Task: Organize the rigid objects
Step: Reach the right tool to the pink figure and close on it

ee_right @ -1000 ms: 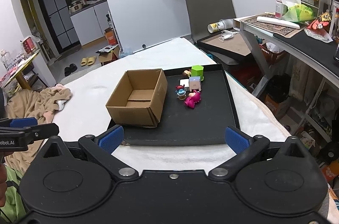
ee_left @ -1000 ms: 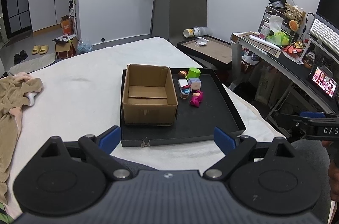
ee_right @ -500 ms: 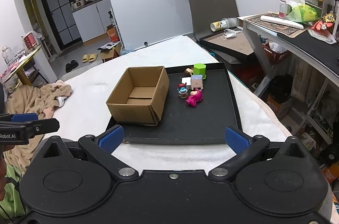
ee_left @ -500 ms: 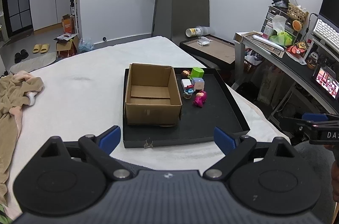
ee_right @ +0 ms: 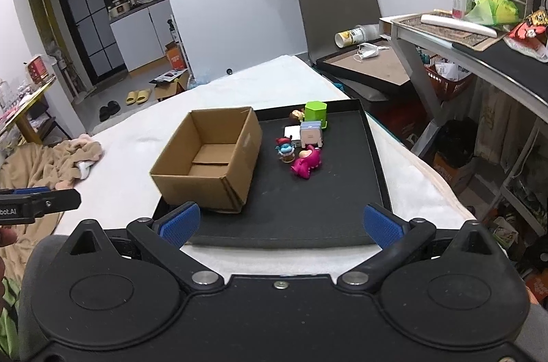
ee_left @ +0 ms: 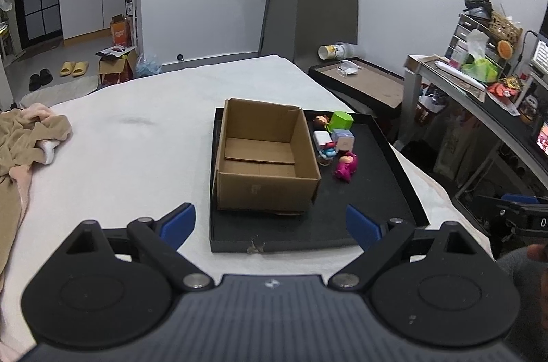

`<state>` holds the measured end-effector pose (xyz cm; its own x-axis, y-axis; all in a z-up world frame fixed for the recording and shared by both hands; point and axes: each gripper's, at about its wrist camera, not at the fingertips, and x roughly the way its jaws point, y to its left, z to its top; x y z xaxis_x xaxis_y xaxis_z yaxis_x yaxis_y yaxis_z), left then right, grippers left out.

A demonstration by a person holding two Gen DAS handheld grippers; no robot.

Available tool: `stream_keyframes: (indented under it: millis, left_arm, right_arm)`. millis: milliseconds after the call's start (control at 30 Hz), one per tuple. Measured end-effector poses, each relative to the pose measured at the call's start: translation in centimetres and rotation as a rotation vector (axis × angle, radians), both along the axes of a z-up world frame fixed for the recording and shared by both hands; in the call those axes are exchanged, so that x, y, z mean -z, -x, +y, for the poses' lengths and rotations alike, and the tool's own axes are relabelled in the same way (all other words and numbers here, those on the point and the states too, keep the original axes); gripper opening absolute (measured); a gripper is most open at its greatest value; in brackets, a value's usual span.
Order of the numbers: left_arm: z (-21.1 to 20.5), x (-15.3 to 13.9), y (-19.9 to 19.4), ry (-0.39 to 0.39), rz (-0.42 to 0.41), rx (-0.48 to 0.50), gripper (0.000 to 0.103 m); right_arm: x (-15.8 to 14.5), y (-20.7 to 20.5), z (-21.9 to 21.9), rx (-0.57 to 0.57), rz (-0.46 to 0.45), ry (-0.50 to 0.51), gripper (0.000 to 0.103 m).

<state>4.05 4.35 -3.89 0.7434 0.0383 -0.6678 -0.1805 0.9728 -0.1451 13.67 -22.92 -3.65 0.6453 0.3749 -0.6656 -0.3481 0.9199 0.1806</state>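
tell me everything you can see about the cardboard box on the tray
The cardboard box is plain brown corrugated card, rectangular, open at the top with nothing visible inside; its inner bottom flaps lie flat, leaving a seam. It stands upright on the left part of the black tray, its base on the tray floor. A faint mark shows on its near wall. The small toys sit just to its right; whether any touches it is unclear. Neither gripper touches it.

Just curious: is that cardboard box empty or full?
Empty. The cardboard box stands open, showing only its bare bottom; the toys sit beside it.
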Motion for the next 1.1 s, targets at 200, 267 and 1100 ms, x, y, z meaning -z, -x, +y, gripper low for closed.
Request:
stream_keyframes:
  millis: [200, 267, 1100]
  left_arm:
    - [0.9, 1.1, -2.5, -0.002, 0.014, -0.007, 0.091]
    - [1.1, 1.4, -3.1, -0.001, 0.019, -0.007, 0.091]
    - [5.2, 6.1, -12.1, 0.061, 0.164, -0.075, 0.051]
  right_arm:
    - [1.2, -2.7, 0.1, 0.012, 0.013, -0.011, 0.103]
    - [1.6, -3.7, 0.2, 0.012, 0.014, 0.000, 0.102]
    - [6.7, -15.3, 1.6, 0.085, 0.208, -0.011, 0.096]
